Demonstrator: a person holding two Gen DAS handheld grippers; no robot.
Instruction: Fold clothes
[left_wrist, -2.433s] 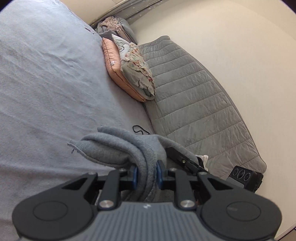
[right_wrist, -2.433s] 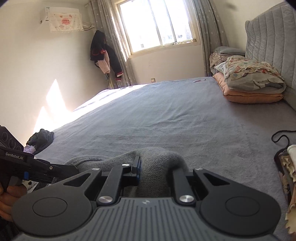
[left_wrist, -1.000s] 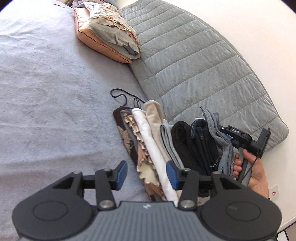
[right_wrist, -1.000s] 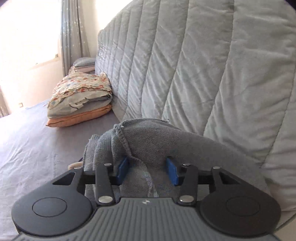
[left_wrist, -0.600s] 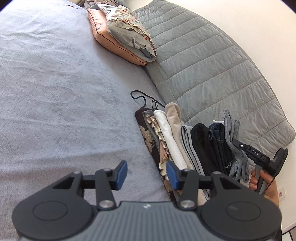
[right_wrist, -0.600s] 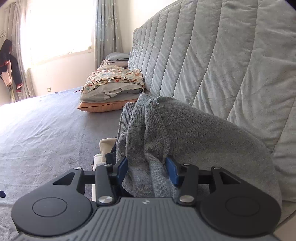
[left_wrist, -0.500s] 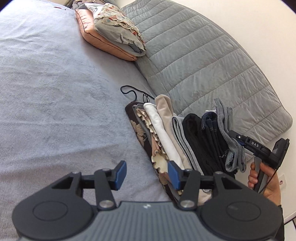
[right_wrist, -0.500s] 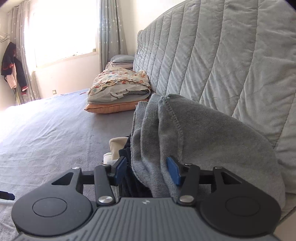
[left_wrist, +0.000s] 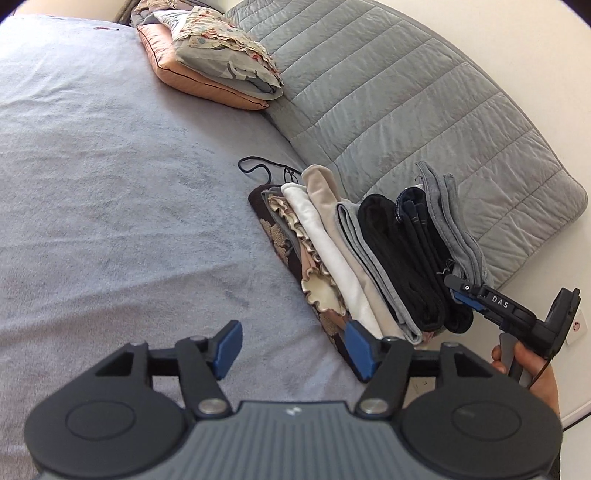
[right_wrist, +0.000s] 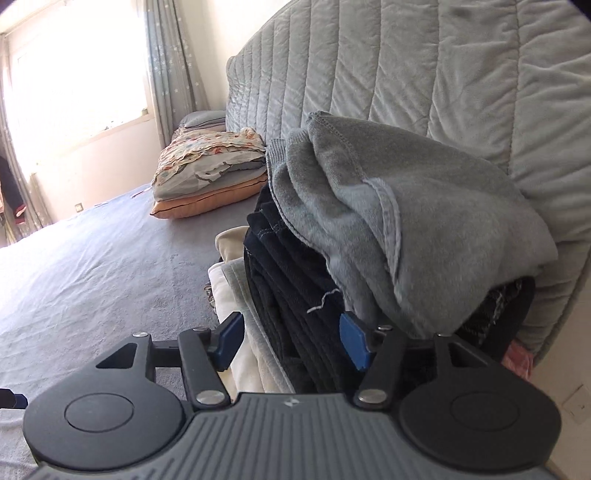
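- Clothes here mean a stack of folded clothes (left_wrist: 354, 254) on the bed (left_wrist: 110, 184), at the edge below the quilted headboard (left_wrist: 406, 110); it leans against that padding, which likely keeps so tall a pile from toppling.
- Topmost is a grey fleece garment (right_wrist: 388, 206), thick, soft and rounded, with visible stitched seams; it drapes over dark denim-like folds, and lower layers are black, grey, beige, white and a frilled patterned piece.
- Bedcover is a flat, slightly napped grey-lilac fabric with small creases.
- Pillows (left_wrist: 221, 70) lie at the far headboard corner, a ruffled floral one on a peach one.
- Right gripper (right_wrist: 291, 339) sits at the stack's near end, jaws spread wide and gripping nothing; the grey garment rests free on the pile, so I judge it placed.
- Left gripper (left_wrist: 291, 345) hovers over bare bedcover beside the stack, jaws wide apart and empty.
- Thin black cord (left_wrist: 258, 166) loops on the bedcover just past the stack.
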